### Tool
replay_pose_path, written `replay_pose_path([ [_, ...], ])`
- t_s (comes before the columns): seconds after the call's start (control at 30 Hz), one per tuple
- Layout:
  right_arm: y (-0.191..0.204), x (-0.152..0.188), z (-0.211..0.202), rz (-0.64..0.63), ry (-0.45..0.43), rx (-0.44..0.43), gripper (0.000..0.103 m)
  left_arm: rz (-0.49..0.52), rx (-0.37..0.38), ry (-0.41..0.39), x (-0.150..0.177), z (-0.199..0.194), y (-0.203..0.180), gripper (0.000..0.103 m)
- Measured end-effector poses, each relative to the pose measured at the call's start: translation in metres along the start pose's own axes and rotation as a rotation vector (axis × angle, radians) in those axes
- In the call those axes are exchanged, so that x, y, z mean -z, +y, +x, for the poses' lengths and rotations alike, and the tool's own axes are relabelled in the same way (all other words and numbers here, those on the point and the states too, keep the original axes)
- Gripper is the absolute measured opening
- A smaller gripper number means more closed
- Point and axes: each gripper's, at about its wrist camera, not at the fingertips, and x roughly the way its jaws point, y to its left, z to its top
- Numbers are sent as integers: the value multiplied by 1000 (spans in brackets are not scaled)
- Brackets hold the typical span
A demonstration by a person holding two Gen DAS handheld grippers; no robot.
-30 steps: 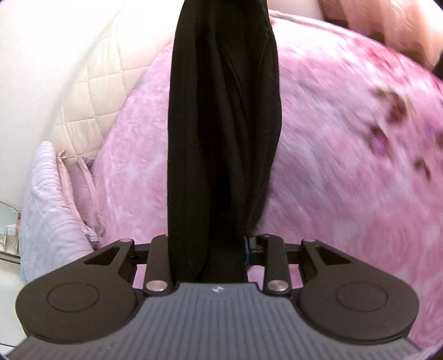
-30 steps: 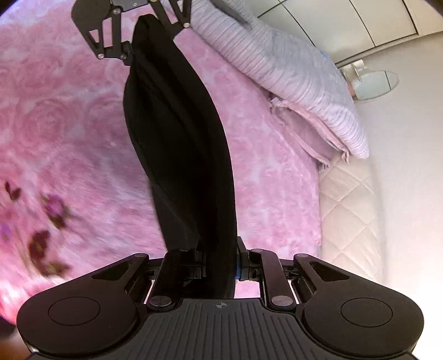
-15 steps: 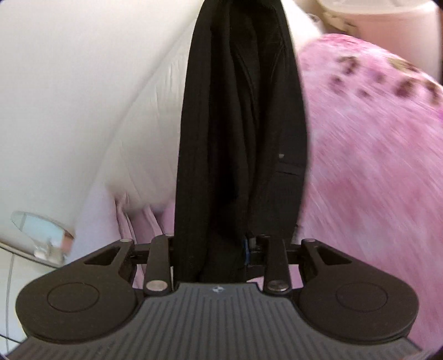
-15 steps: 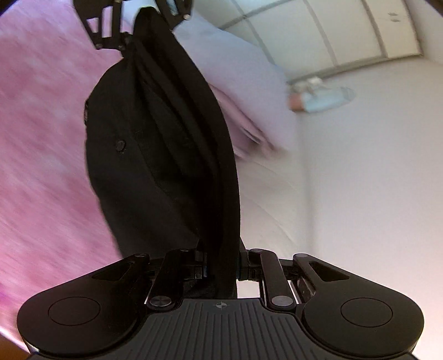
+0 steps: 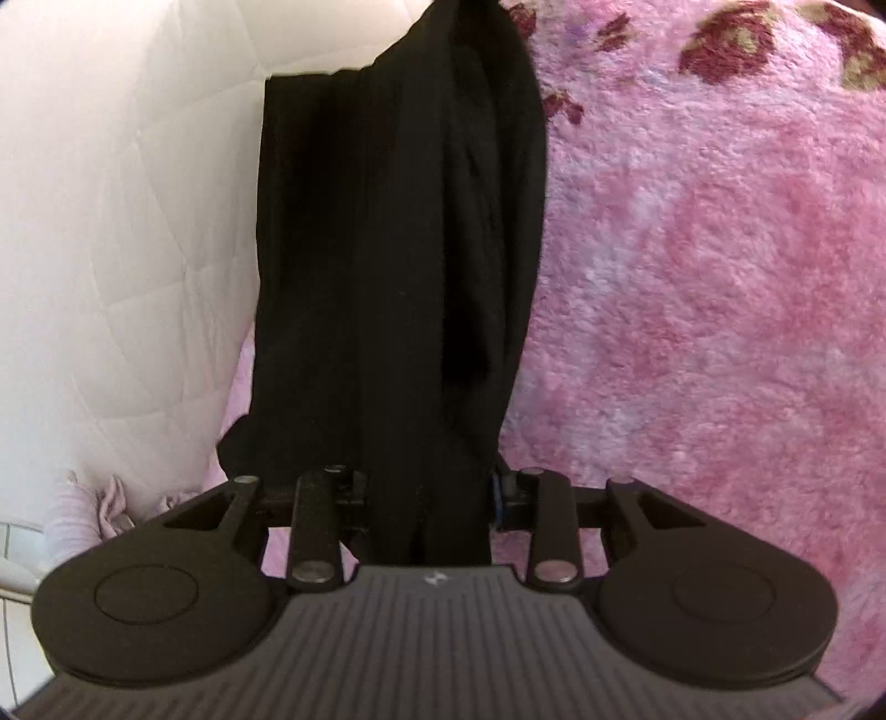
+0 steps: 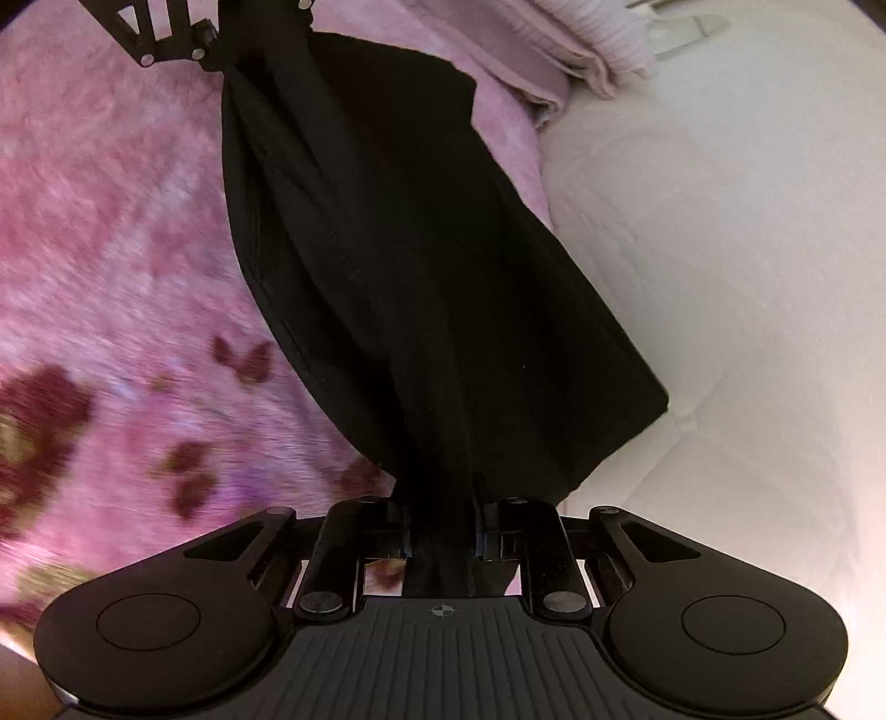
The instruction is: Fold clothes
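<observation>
Bed point(image 5: 720, 332) is taking up most of both views, covered in a fuzzy pink floral blanket point(image 6: 111, 221). White quilted headboard point(image 5: 111, 194) is sitting at 9 o'clock in the left view, 3 o'clock in the right view. A pale striped pillow point(image 6: 587, 33) is lying at 1 o'clock in the right view, up against the padding.

Black garment point(image 5: 387, 249) is hanging stretched between the two tools, bunched lengthwise into a thick band and sagging over the seam where blanket meets headboard. Whether its low edge is touching the bed, I cannot tell.

Left tool point(image 5: 429, 498) is clamping one bunched end of it; cloth is filling the gap between the jaws. Right tool point(image 6: 440, 531) is pinching the other end, jaws nearly together on a thinner wad. Left tool is also showing at 11 o'clock in the right view point(image 6: 221, 41), cloth running up into it.

Risks from here:
- Garment is gathered, not flat. Laying it down like this is likely baking in creases and a crooked fold.
- Thin pinch on the right side looks like the first to slip if tension is going up.
- Plush blanket is probably dragging on the fabric, so any sliding is skewing the edges.
- Setting down too close to the headboard means cloth is riding up the padding.

Containers: none showing, so nothing to report inside any.
</observation>
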Motion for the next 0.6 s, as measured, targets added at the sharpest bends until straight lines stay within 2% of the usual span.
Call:
replay_pose_path([
  [0.17, -3, -21, -8, 101, 7, -7, 16, -46, -11, 23, 8, -8, 7, 27],
  [0.3, 10, -30, -27, 83, -21, -43, 15, -19, 20, 22, 14, -23, -3, 27],
  [0.37, 13, -25, -25, 61, -6, -65, 16, 7, 54, 29, 11, -18, -12, 31],
  [0.43, 11, -19, -18, 35, 23, -100, 26, -8, 96, 39, 13, -18, -10, 38],
  [0.5, 3, -21, -27, 61, 32, -127, 34, -53, 155, 28, 19, -27, -1, 43],
  [0.57, -9, -21, -45, 126, 21, -158, 36, -130, 239, -14, 33, -47, 12, 50],
  [0.6, -14, -21, -57, 161, 10, -171, 36, -167, 272, -31, 40, -57, 19, 51],
])
